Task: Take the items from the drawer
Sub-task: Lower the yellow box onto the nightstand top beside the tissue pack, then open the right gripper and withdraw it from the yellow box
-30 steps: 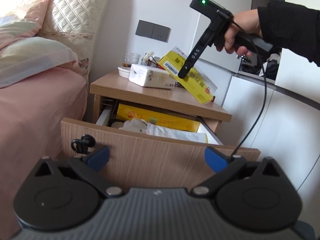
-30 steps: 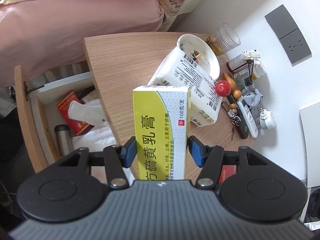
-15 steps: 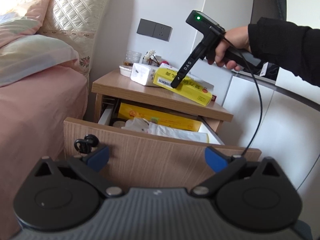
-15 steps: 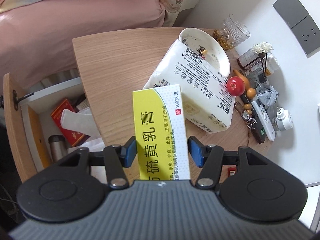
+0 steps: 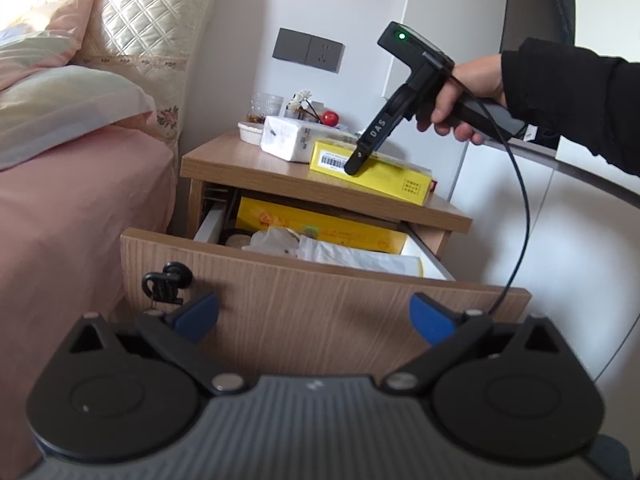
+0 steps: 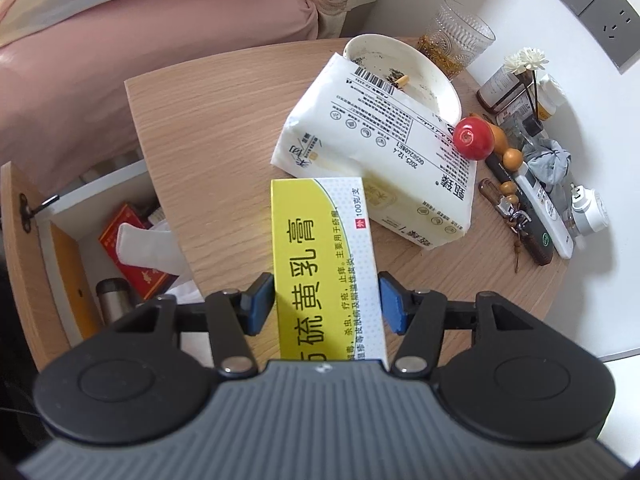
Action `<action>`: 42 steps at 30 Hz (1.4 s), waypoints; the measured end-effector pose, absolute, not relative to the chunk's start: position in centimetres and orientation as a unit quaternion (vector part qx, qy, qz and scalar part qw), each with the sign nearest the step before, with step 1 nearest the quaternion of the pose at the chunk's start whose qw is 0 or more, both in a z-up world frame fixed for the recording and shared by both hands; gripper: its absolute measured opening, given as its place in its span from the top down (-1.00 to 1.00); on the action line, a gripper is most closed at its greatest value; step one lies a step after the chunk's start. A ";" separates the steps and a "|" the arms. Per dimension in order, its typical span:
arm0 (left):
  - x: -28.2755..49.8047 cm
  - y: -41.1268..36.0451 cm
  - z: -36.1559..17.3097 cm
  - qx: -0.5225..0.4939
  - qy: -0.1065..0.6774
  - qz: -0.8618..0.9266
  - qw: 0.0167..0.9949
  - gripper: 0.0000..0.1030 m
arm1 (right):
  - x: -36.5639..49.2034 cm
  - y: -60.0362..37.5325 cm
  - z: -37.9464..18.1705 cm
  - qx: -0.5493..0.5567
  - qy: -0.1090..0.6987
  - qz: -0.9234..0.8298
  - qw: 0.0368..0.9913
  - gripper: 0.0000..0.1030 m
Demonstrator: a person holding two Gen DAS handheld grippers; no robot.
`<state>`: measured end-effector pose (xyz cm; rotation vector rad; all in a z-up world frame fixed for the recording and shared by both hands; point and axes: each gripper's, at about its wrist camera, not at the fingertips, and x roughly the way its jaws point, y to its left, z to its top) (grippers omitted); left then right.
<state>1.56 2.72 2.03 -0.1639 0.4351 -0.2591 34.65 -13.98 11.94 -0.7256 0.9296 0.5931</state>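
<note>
The yellow-and-white ointment box (image 6: 324,264) lies flat on the nightstand top (image 6: 208,120), also in the left wrist view (image 5: 372,168). My right gripper (image 6: 326,304) straddles it; the blue pads (image 6: 260,304) stand slightly off its sides, so it is open. The open drawer (image 5: 320,304) holds a long yellow box (image 5: 320,228), white bags (image 5: 344,252), a red pack (image 6: 132,248) and a steel flask (image 6: 114,300). My left gripper (image 5: 314,316) is open and empty in front of the drawer front.
On the nightstand are a white tissue pack (image 6: 380,160), a dirty bowl (image 6: 400,68), a glass (image 6: 456,36), a red ball (image 6: 472,138), a remote (image 6: 544,208) and small bottles. The pink bed (image 5: 60,208) is to the left. A key (image 5: 166,282) hangs in the drawer front.
My right gripper lowered the tilted ointment box until it lies flat on the nightstand top, and its pads have eased off the box sides. The left gripper has barely moved.
</note>
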 end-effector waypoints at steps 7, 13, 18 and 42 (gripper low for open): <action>2.0 2.1 1.7 -0.070 0.220 -0.126 0.965 -1.00 | 33.8 -15.0 13.1 -0.325 0.413 0.267 0.808 -0.39; 2.0 1.6 1.5 -0.056 0.221 -0.121 0.966 -1.00 | 32.5 -16.3 14.4 -0.303 0.397 0.254 0.828 -0.67; 1.8 1.6 1.5 -0.050 0.219 -0.115 0.968 -1.00 | 30.7 -17.0 15.2 -0.292 0.388 0.248 0.838 -0.67; 0.4 1.7 1.7 -0.033 0.204 -0.095 0.974 -1.00 | 17.3 -20.1 17.3 -0.165 0.310 0.182 0.918 -0.67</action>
